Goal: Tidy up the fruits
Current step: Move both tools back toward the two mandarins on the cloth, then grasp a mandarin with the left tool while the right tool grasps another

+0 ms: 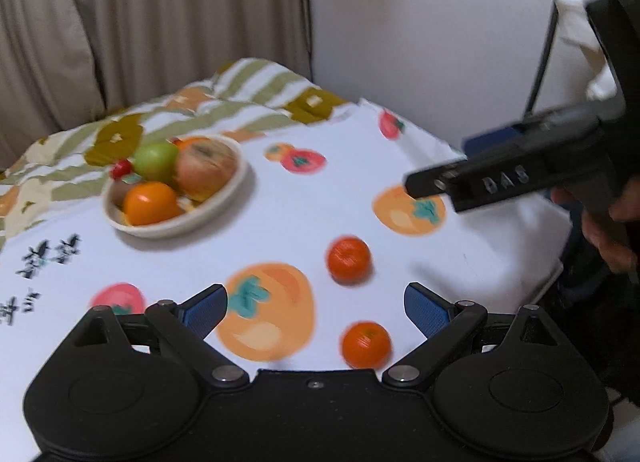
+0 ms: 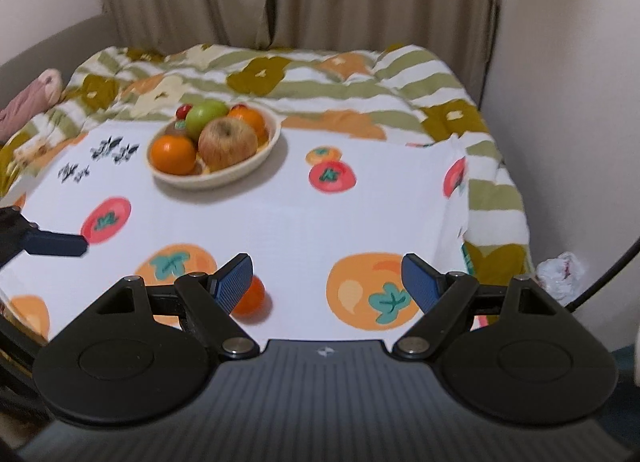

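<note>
Left wrist view, nearest first: the left gripper (image 1: pixel 316 304) hangs with its jaws spread wide and nothing between them. Just beyond its blue pads, two small loose oranges lie on the white fruit-print cloth covering the surface (image 1: pixel 280 205): the near orange (image 1: pixel 366 344) toward the right pad, the far orange (image 1: pixel 349 260) a little past it. The right gripper (image 2: pixel 327 282) enters that view from the right, held in a person's hand (image 1: pixel 612 238); in its own view its jaws are also wide apart and empty, with one orange partly hidden behind its left finger. Farther back, toward the left, sits a cream bowl (image 1: pixel 224 205) already holding an apple, a green fruit, oranges and something small and red. Behind that lie a flowered quilt and curtains.

The step appears to be the approach to the loose oranges. Next, a gripper likely needs to lower around one, close gently, then carry it to the bowl.
</note>
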